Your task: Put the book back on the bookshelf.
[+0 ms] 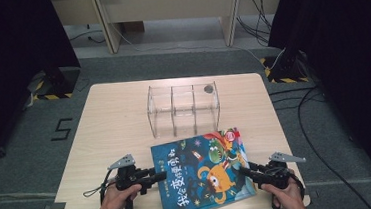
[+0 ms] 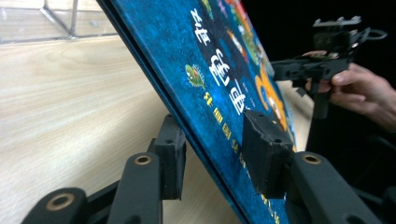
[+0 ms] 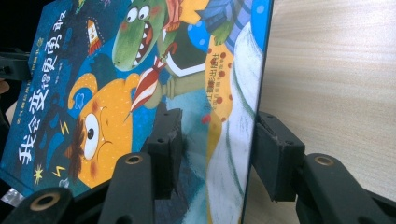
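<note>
Two tongs, one in each of your hands, flank one picture book point(image 1: 204, 172) at the near edge of the desk point(image 1: 119, 119). Your left hand point(image 1: 112, 203) comes in from the bottom of the high view, fist wrapped around the handle, and points the left tongs point(image 1: 162, 176) level toward the book's left edge. Your right hand point(image 1: 287, 195) mirrors it on the other side, aiming the right tongs point(image 1: 244, 170) at the book's right edge.

In the left gripper view the left tongs point(image 2: 219, 151) straddle the blue cover's edge: one pad lies on the printed face, the other sits under the board, and they are clamped on the book, whose edge stands tilted above the wood. In the right gripper view the right tongs point(image 3: 212, 149) also straddle the book point(image 3: 140, 84); the left pad rests against the cover art, while the right pad stands beside the back of the board, and whether it presses there cannot be told.

One clear plastic organiser point(image 1: 184, 108) stands upright behind the book, near the desk's middle, apart from it. It has three compartments, counted across. One small dark round mark point(image 1: 208, 88) shows on its far right wall. The book is the single one on the desk.
</note>
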Demonstrator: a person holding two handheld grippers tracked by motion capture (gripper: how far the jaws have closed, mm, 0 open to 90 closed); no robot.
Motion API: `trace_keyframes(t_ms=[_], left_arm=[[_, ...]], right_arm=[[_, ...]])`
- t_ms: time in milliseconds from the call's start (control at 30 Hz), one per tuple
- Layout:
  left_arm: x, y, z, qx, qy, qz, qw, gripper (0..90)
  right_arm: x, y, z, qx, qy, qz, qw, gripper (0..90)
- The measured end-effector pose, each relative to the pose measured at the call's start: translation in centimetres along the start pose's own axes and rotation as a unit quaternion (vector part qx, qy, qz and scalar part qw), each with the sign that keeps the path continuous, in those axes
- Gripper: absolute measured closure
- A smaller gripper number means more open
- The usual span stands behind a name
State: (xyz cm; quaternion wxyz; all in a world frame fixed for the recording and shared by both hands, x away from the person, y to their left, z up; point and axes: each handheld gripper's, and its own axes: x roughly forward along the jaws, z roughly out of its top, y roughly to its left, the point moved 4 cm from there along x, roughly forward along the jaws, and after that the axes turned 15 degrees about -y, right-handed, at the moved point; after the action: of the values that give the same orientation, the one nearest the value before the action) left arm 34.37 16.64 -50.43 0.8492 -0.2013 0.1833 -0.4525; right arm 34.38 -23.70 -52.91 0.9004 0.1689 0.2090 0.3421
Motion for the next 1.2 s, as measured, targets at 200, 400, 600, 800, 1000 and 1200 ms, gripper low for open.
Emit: trace_keyframes(t_ms=[200, 400, 600, 800, 1000, 1200], left_arm=[[0.0, -0.2, 0.2, -0.013, -0.004, -0.011, 0.9999, 62.1], [0.1, -0.1, 0.1, -0.022, 0.001, -0.008, 0.9997, 61.6], [0.5, -0.3, 0.9, -0.046, -0.012, -0.006, 0.9988, 64.5], [0.7, -1.2, 1.7, -0.079, -0.015, 0.008, 0.9967, 64.1], [0.6, -1.5, 1.8, -0.089, -0.014, 0.018, 0.9958, 64.1], [0.7, -2.0, 2.0, -0.098, -0.019, 0.037, 0.9943, 63.9]], right_arm=[[0.0, -0.2, 0.0, 0.006, 0.000, 0.005, 1.0000, 54.9], [0.1, -0.2, -0.1, 0.017, 0.008, 0.004, 0.9998, 54.6], [0.1, -0.3, -0.1, 0.020, 0.008, -0.004, 0.9998, 52.7], [0.2, 0.4, -0.2, -0.035, 0.036, -0.024, 0.9985, 35.4], [-1.7, 2.6, 0.7, -0.092, -0.006, -0.027, 0.9954, 31.4], [-2.9, 5.1, -0.1, -0.141, -0.019, -0.020, 0.9897, 28.4]])
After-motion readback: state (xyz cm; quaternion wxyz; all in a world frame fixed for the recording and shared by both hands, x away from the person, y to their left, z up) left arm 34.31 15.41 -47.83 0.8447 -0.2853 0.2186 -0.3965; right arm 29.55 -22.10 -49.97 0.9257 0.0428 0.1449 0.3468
